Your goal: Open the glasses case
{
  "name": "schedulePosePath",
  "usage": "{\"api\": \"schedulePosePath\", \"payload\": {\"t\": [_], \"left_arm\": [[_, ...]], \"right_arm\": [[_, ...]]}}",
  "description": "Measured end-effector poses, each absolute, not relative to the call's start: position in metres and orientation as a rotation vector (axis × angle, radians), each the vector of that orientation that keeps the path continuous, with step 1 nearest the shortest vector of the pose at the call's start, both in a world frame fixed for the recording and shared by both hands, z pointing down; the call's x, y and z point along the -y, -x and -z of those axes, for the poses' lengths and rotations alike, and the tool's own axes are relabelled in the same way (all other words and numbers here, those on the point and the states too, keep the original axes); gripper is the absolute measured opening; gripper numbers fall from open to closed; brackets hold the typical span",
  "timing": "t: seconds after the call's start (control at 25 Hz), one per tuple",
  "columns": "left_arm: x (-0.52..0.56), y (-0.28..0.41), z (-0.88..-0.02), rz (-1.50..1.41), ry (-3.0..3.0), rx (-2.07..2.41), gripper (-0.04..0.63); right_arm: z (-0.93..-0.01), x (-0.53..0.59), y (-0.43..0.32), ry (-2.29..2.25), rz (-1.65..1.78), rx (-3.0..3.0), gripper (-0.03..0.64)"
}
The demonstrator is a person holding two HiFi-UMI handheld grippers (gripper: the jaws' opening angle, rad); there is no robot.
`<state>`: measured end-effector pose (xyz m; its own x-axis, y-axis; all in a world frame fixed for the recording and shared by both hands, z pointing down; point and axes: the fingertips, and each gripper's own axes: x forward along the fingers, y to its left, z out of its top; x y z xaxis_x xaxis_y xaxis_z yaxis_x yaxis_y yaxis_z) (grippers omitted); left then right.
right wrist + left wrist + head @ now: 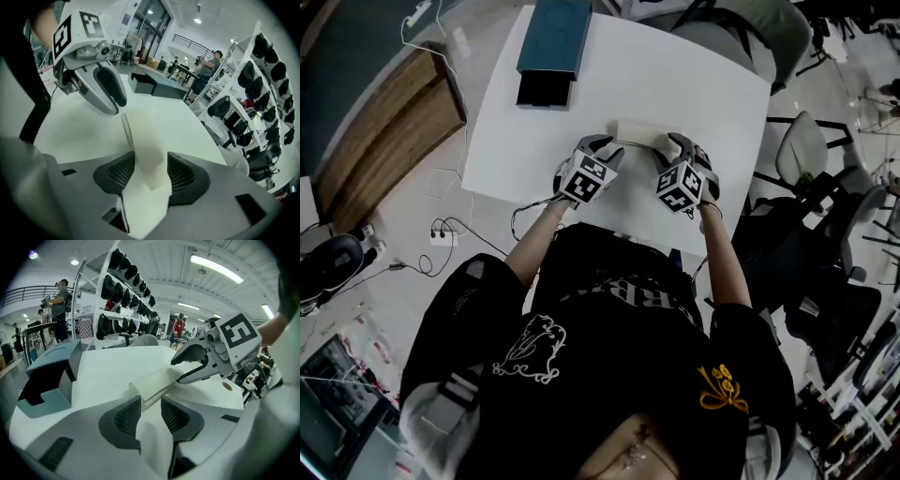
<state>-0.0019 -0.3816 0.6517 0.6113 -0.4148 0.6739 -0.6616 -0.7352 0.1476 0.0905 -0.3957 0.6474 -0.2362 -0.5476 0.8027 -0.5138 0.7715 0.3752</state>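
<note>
A cream glasses case [641, 133] lies shut on the white table [694, 84], between my two grippers. My left gripper [611, 150] is at its left end. In the left gripper view the jaws [150, 409] stand open, and that end of the case [152, 384] lies just past the pads [126, 417], untouched. My right gripper [674, 143] is at the right end. In the right gripper view the case [143, 136] runs in between the wide-open jaws [150, 174]; no squeeze shows. Each view shows the other gripper across the case: right [178, 371], left [118, 107].
A blue box [553, 37] with a dark open part stands at the table's far left, also seen as the blue box [51, 373]. Office chairs [806, 150] crowd the table's right side. A wooden cabinet [384, 122] and cables lie on the left.
</note>
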Motion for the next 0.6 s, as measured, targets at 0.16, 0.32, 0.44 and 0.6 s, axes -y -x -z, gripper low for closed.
{"api": "schedulePosePath", "payload": {"t": [0.16,0.32,0.44,0.6], "left_arm": [[0.391,-0.005,-0.667,-0.966,-2.481,0.831,0.130],[0.397,-0.011,-0.674,-0.998,-2.482,0.797,0.130],[0.399,-0.011,-0.679,-1.011,-2.479,0.781,0.130],[0.399,-0.011,-0.680,-0.994,-2.490,0.765,0.132]], "right_arm": [[-0.658,0.399,-0.092,-0.790,0.052,1.839,0.213],[-0.660,0.398,-0.093,-0.802,0.061,1.839,0.210],[-0.660,0.398,-0.092,-0.782,0.042,1.837,0.209],[-0.658,0.400,-0.093,-0.751,-0.002,1.846,0.206]]}}
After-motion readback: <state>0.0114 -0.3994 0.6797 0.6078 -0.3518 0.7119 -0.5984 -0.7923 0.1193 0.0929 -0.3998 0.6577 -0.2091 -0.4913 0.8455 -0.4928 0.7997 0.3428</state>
